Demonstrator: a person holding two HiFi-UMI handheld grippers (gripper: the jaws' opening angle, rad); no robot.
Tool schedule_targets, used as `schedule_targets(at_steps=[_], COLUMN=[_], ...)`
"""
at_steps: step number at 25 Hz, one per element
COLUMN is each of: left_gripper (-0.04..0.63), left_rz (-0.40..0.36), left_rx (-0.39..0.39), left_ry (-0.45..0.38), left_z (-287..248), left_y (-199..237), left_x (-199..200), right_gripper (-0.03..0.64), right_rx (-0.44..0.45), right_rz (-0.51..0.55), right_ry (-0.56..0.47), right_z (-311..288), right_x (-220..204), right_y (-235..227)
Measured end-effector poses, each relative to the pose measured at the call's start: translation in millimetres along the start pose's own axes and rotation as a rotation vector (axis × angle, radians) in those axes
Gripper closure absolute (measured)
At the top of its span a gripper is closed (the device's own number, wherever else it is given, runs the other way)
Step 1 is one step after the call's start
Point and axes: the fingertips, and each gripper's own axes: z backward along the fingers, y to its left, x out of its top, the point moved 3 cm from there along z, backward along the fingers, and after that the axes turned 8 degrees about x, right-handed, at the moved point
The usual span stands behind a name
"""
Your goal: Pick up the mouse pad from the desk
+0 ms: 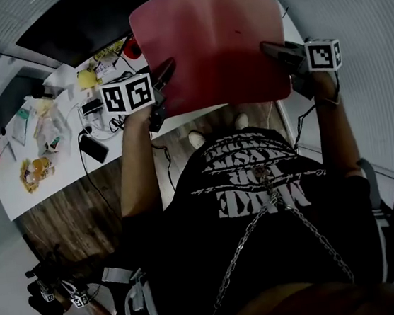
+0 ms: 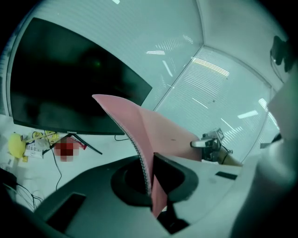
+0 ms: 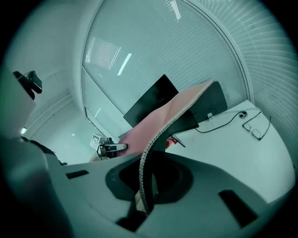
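Observation:
The pink mouse pad [image 1: 212, 44] hangs in the air above the white desk [image 1: 56, 170], stretched between both grippers. My left gripper [image 1: 162, 79] is shut on the pad's left edge, and my right gripper [image 1: 277, 52] is shut on its right edge. In the left gripper view the pad [image 2: 153, 135] rises out of the jaws with its ribbed edge showing, and the right gripper [image 2: 207, 143] is seen across it. In the right gripper view the pad [image 3: 163, 123] curves up from the jaws toward the left gripper [image 3: 109, 148].
A dark monitor [image 2: 70, 88] stands at the back of the desk. Snack packets [image 1: 36, 126], a black phone [image 1: 94, 148] and cables [image 1: 100, 119] lie on the desk's left part. Glasses [image 3: 256, 128] and a cable lie on the desk in the right gripper view. Wooden floor [image 1: 69, 219] shows below.

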Motion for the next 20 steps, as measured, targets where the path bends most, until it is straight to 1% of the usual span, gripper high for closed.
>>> schedule_targets(at_steps=[3, 6, 12, 17, 20], left_gripper=[0.572, 0.572, 0.572, 0.572, 0.572], left_rz=[-0.021, -0.030, -0.054, -0.044, -0.041], left_rx=[0.029, 0.041, 0.049, 0.067, 0.073], left_ry=[-0.030, -0.044, -0.074, -0.091, -0.103], left_z=[0, -3, 0, 0, -3], left_y=[-4, -4, -16, -18, -20], left_x=[16, 28, 59, 56, 54], right_gripper=[0.603, 0.603, 0.603, 0.603, 0.603], right_rx=[0.014, 0.057, 0.123, 0.175, 0.206], right_rz=[0.042, 0.077, 0.094, 0.113, 0.105], right_ry=[-0.006, -0.009, -0.012, -0.020, -0.027], right_z=[4, -1, 1, 1, 0], right_x=[20, 38, 75, 79, 77], right_y=[2, 8, 14, 10, 2])
